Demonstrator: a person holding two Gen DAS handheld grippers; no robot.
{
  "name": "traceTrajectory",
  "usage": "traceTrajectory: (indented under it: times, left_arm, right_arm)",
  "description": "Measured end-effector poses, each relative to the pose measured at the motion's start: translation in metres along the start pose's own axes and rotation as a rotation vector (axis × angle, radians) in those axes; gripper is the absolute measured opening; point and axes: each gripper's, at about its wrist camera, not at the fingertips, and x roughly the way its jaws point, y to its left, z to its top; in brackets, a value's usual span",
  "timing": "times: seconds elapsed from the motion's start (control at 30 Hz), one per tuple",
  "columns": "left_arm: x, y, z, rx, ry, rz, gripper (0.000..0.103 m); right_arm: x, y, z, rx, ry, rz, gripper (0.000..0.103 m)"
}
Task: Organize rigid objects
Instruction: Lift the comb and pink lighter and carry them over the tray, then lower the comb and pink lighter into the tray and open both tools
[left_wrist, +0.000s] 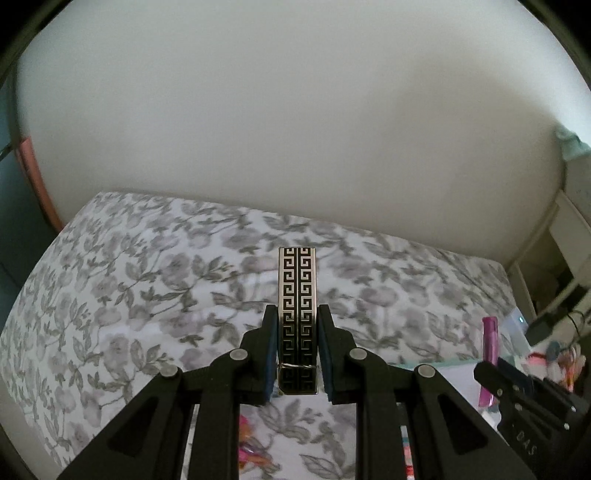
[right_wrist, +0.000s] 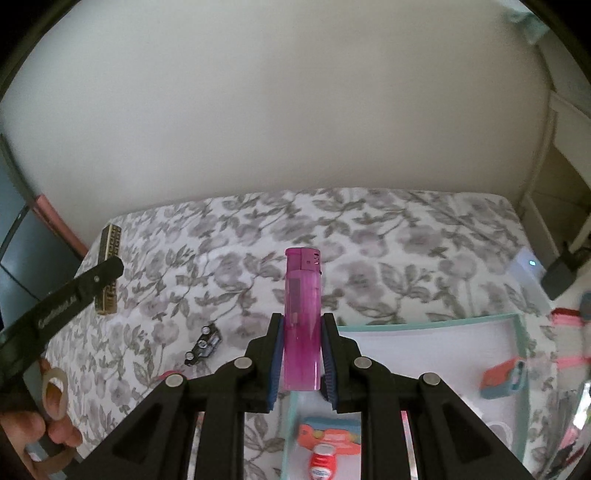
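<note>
My left gripper is shut on a slim black-and-gold lighter with a Greek key pattern, held upright above the floral bed sheet; it also shows in the right wrist view. My right gripper is shut on a translucent pink lighter, upright above the near left corner of a mint-edged tray. The pink lighter also shows in the left wrist view, at the right.
A small black toy car lies on the sheet left of the tray. The tray holds a red-and-blue case, a red-capped item and a carded pack. A white wall is behind the bed. A desk with cables stands at right.
</note>
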Motion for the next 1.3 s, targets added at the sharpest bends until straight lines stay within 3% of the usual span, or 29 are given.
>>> traceTrajectory:
  times: [0.27,0.5,0.73,0.9,1.3]
  left_arm:
    - [-0.012,-0.049,-0.009,0.053,0.015,-0.080,0.021]
    - [-0.007,-0.109,-0.030,0.174,0.074,-0.180,0.021]
    - [0.017,-0.160,-0.065,0.315,0.164,-0.197,0.021]
    - [0.039,-0.174,-0.086,0.339,0.254,-0.209,0.021]
    - [0.068,-0.182,-0.110,0.362,0.339,-0.176,0.021]
  right_arm:
    - [-0.021,-0.055,-0.004,0.065,-0.013,-0.086,0.021]
    - [-0.032,-0.098,-0.008,0.111,-0.009,-0.173,0.021]
    - [-0.017,-0.124,-0.018,0.128,0.058,-0.211,0.021]
    - [0.004,-0.134,-0.029,0.146,0.131,-0.207,0.021]
    - [0.034,-0.147,-0.048,0.142,0.237,-0.224,0.021]
